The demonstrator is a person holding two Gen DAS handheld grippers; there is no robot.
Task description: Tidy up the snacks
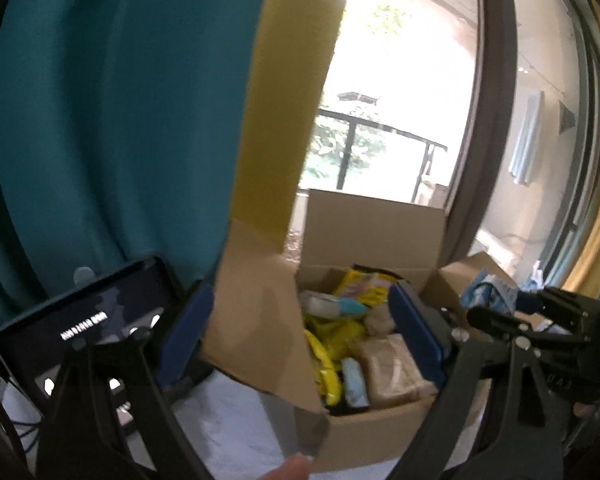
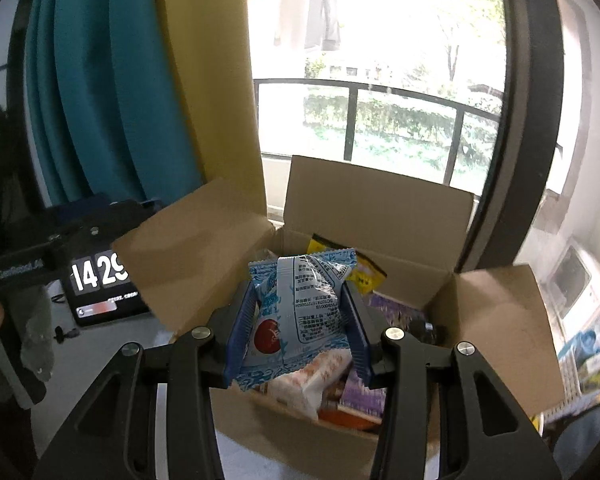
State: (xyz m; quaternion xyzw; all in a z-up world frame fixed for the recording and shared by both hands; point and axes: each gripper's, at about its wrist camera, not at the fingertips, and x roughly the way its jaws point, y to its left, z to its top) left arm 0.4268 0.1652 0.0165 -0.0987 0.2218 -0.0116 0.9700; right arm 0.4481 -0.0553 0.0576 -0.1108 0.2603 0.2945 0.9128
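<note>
Brown corrugated cardboard box [image 2: 380, 216] noted with all flaps up, standing on a pale table [image 1: 228, 428] before a window. Inside: yellow packets [image 1: 340, 328], tan wrapped blocks [image 1: 396, 368], a purple pack [image 2: 392, 308], loosely heaped. Right gripper [image 2: 300, 332] closed to roughly half width on a blue-and-white snack packet [image 2: 300, 308], blue fingers [image 2: 240, 332] pressing both flanks, packet held above the box mouth. Left gripper [image 1: 300, 332] wide open, nothing between its fingers, poised over the box with the left flap [image 1: 256, 312] lying across its near side. Clock display [image 2: 100, 276] seen at left on the table. Judged step: carrying the blue packet clear for sorting. Recommended: maintain even squeeze without crushing the contents, lift straight clear of the flaps before any sideways travel, keep left gripper apart from the right one's path.
</note>
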